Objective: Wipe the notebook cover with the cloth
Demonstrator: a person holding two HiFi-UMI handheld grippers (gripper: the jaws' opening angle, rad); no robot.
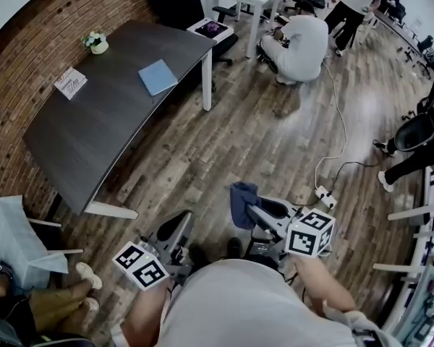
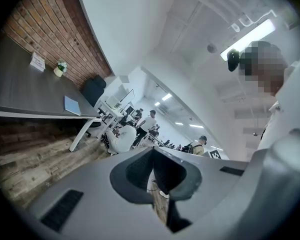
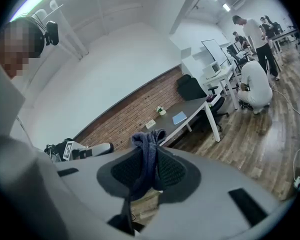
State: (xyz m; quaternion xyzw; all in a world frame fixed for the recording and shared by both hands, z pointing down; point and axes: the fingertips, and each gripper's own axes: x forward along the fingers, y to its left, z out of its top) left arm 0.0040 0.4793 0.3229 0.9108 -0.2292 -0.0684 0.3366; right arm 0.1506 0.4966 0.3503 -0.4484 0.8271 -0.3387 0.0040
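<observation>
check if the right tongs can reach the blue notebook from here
Probably not: the right tongs, shut on a dark blue cloth, are well short of the dark table holding the blue notebook.

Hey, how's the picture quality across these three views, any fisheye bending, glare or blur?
Head view: strong fisheye, the brick wall and table edge bow, yet the notebook reads sharp. Left gripper view: the ceiling light blows out to white, with a dark vignette all round. Right gripper view: same vignette; the cloth near the lens looks slightly soft.
</observation>
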